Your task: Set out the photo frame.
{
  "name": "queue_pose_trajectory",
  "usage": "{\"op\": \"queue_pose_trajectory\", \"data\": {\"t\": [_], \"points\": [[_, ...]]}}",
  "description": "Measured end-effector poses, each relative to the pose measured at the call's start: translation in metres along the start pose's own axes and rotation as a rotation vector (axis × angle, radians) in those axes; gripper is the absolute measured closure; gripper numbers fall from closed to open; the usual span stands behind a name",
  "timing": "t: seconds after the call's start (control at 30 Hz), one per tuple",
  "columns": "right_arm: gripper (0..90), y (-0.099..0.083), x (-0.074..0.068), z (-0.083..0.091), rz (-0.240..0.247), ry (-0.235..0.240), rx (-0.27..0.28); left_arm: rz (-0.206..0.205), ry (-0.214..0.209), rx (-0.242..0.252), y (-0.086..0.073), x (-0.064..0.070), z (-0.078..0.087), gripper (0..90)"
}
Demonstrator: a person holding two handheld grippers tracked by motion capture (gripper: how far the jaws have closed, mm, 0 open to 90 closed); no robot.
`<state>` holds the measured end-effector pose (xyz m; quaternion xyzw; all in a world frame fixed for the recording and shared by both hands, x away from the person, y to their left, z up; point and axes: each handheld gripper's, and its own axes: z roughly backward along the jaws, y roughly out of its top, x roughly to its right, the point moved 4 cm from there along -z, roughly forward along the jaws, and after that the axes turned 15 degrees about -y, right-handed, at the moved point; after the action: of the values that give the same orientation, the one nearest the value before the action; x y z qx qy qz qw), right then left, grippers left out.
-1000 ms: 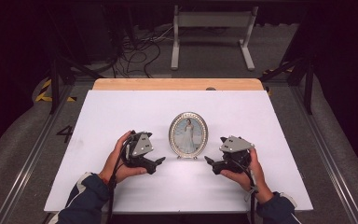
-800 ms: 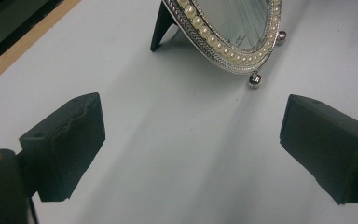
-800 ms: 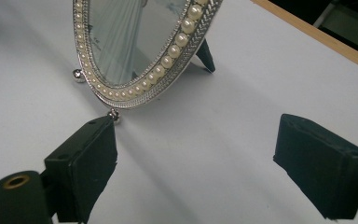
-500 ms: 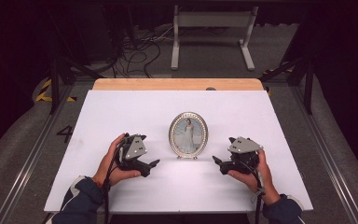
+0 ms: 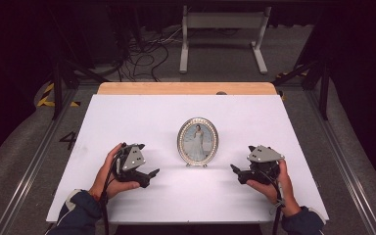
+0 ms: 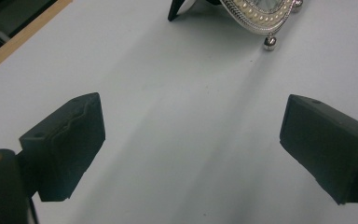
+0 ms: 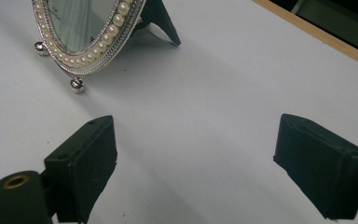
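An oval picture frame (image 5: pixel 198 142) is standing upright near the middle of the white table (image 5: pixel 127 117), resting on small ball feet with a dark prop leg (image 7: pixel 161 23) behind it. The left gripper (image 5: pixel 149 175) is sitting low on the table to the frame's left, and the right gripper (image 5: pixel 235 170) is sitting to its right, each pointing inward toward the frame and each well apart from it. Both are released: in the two gripper views the black jaws are standing wide apart with nothing but bare table between them. As I judge it, the work is sitting at the approach stage, with the frame flanked but not touched. The next move is likely calling for one gripper to come in at the pearl-beaded rim (image 6: pixel 261 21) and pinch it by the edge, gently, since the frame is leaning only on its thin prop and could tip backward if pushed.
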<state>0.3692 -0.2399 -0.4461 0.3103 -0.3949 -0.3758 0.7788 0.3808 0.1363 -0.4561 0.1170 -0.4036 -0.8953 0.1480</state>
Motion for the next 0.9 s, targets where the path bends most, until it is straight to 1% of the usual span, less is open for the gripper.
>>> {"op": "queue_pose_trajectory", "data": {"t": [0.03, 0.13, 0.2, 0.27, 0.33, 0.4, 0.5, 0.6, 0.63, 0.7, 0.9], "points": [[12.8, 0.0, 0.001, 0.001, 0.001, -0.004, 0.002, 0.006, -0.002, 0.003, -0.001, 0.0, 0.0, 7.2], [12.7, -0.002, 0.005, 0.003, -0.003, -0.021, 0.003, 0.003, 0.003, -0.01, -0.007, 0.0, 0.003, 7.3], [12.4, -0.004, 0.008, 0.005, -0.021, -0.033, 0.004, 0.005, 0.011, -0.013, -0.01, 0.0, 0.006, 7.2], [12.4, -0.006, 0.012, 0.007, -0.039, -0.038, 0.006, 0.017, 0.015, -0.008, -0.013, 0.0, 0.009, 7.1], [12.3, -0.009, 0.015, 0.009, -0.041, -0.046, 0.004, 0.029, 0.019, -0.005, -0.017, -0.001, 0.012, 7.1], [12.2, -0.012, 0.017, 0.011, -0.045, -0.047, 0.002, 0.03, 0.023, -0.008, -0.02, -0.001, 0.015, 7.0], [12.0, -0.016, 0.02, 0.013, -0.05, -0.055, 0.003, 0.048, 0.027, -0.002, -0.024, -0.001, 0.019, 7.1], [12.0, -0.019, 0.023, 0.015, -0.061, -0.06, 0.002, 0.048, 0.032, -0.004, -0.028, -0.002, 0.023, 7.1], [12.0, -0.02, 0.024, 0.016, -0.067, -0.062, 0.002, 0.056, 0.034, 0.001, -0.029, -0.002, 0.024, 7.1], [11.9, -0.023, 0.026, 0.018, -0.073, -0.063, 0.003, 0.056, 0.037, -0.002, -0.032, -0.003, 0.027, 7.1], [11.9, -0.028, 0.03, 0.022, -0.083, -0.064, 0.009, 0.078, 0.046, 0.008, -0.041, -0.003, 0.035, 7.1]]}}
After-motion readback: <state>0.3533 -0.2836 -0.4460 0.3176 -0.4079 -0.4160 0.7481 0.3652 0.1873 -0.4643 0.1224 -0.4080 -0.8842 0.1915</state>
